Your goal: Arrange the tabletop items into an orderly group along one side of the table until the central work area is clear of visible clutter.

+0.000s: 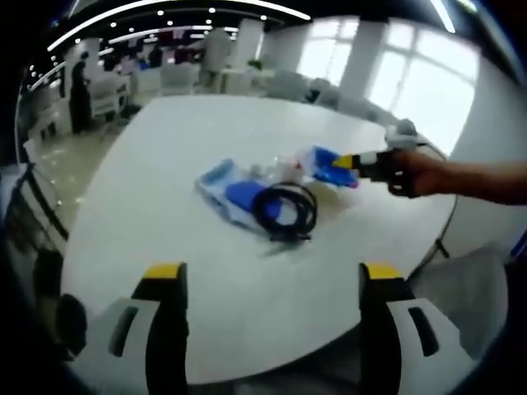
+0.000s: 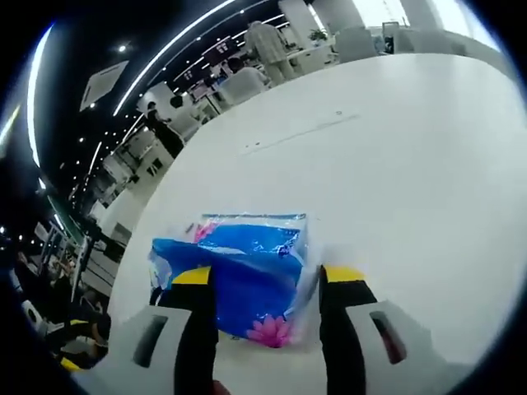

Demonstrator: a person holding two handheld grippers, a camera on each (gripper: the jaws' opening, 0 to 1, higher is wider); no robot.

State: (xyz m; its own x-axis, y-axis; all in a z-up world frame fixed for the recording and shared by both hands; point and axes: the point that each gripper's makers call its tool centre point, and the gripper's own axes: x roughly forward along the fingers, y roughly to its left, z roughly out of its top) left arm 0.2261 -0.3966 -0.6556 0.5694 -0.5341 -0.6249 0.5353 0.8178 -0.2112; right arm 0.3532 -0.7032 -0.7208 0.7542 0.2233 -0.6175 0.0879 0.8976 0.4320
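Observation:
On the white table [image 1: 156, 164] lies a small heap: a flat blue-and-white packet [image 1: 224, 191], a coiled black cable [image 1: 285, 211] on top of it, and clear wrapping behind. My right gripper [image 1: 349, 161], held by a person's hand [image 1: 420, 174], comes in from the right onto a blue pack [image 1: 321, 158] at the heap's far side. In the right gripper view that blue pack [image 2: 247, 271], printed with a pink flower, sits between the jaws of my right gripper [image 2: 268, 284], which have narrowed onto it. My left gripper [image 1: 272, 284] stands open near the table's front edge, holding nothing.
The table [image 2: 395, 164] stretches bare beyond the pack. Behind it are white chairs [image 1: 177, 78], other tables and standing people [image 1: 80, 90]. A thin cord [image 1: 449, 226] hangs off the table's right edge. Bright windows line the far right.

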